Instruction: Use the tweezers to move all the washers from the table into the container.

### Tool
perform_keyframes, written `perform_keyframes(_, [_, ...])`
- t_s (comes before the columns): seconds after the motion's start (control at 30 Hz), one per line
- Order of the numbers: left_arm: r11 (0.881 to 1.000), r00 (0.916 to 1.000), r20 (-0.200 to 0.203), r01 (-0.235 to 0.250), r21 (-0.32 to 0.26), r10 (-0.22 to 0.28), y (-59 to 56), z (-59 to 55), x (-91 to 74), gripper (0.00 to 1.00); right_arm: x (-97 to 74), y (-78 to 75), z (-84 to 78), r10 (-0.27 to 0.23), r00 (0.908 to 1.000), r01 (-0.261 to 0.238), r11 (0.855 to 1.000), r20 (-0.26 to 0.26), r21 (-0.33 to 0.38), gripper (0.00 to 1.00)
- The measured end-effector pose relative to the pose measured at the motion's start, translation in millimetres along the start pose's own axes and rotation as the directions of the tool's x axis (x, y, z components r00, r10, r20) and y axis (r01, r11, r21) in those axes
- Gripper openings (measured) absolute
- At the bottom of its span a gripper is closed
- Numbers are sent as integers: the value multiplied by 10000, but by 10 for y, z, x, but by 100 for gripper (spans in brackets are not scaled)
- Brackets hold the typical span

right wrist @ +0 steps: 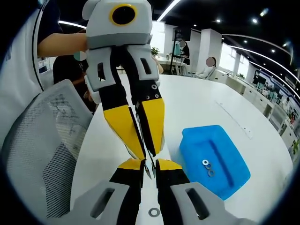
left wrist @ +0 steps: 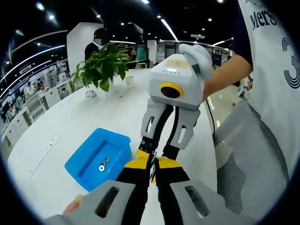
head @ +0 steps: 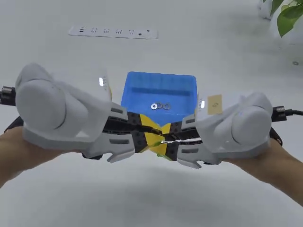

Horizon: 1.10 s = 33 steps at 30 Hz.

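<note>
Right gripper view — right gripper (right wrist: 149, 162) fingers (right wrist: 132, 165) pinching tweezers (right wrist: 148, 171).

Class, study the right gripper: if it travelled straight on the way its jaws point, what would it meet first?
The tweezers first: their tips sit between the right gripper's jaws. Just behind come the left gripper's yellow jaws, head-on, though depth is unclear.
</note>
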<state>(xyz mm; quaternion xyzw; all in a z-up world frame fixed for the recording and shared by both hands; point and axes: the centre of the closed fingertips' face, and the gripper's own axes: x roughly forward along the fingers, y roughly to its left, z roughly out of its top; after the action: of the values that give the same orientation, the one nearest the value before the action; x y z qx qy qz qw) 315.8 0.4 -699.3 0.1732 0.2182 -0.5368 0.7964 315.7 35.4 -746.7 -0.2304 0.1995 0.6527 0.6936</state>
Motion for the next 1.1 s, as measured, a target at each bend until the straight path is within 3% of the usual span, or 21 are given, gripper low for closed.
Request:
perform_keyframes(0.27, [10000,9999,-152,-37,-32,36,69,-44,42,8,53,-62,-40,-101,9999,101,9998,-21,-146,11])
perform_keyframes(0.57, [9997,9997,-114,-230,-112,229,204,-33,131,8,48,-231,-101,-346,9994,346,9994,-64,15,11])
perform_keyframes(1.1, [9992,9996,-254,-154,-368,145,254,-129,209,8,146,-276,-194,-211,9996,215,9995,-164,244,11])
